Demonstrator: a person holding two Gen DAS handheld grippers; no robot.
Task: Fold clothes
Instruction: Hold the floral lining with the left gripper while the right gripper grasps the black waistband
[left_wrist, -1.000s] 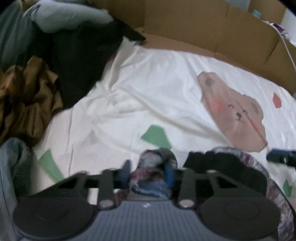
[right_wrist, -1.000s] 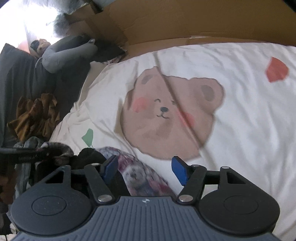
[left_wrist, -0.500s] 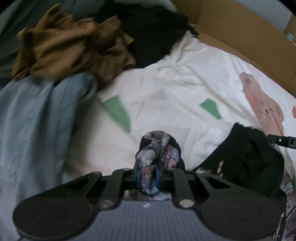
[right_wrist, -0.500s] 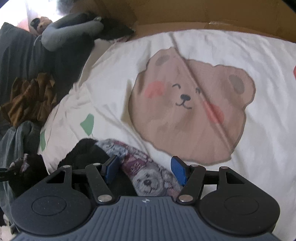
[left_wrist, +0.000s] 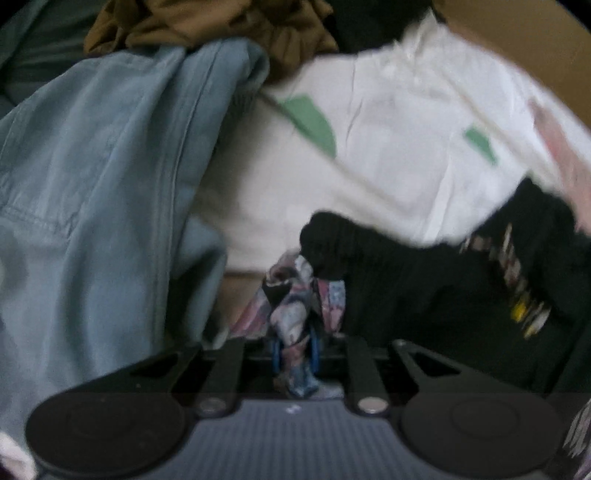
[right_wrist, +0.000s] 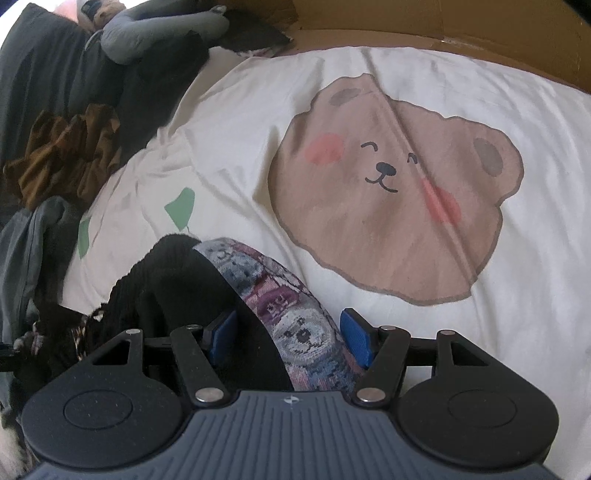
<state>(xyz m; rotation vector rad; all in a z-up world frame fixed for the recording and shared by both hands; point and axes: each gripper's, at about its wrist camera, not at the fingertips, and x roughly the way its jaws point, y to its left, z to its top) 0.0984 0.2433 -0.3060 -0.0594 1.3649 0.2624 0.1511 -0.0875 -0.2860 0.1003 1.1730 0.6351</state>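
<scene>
Figure: A patterned garment held at two points over a bear-print sheet.

The white sheet fills most of the right wrist view, its bear face in the centre and its far edge meeting a cardboard wall along the top; the right half lies bare and open. Heaped clothes crowd the left edge: a pale blue denim piece filling the left of the left wrist view, a brown garment above it. The patterned garment, black inside, lies at lower centre. The right gripper straddles its thick fold, pads against both sides. The left gripper, jaws opening, still pinches a narrow bunch of it; that view is blurred.
</scene>
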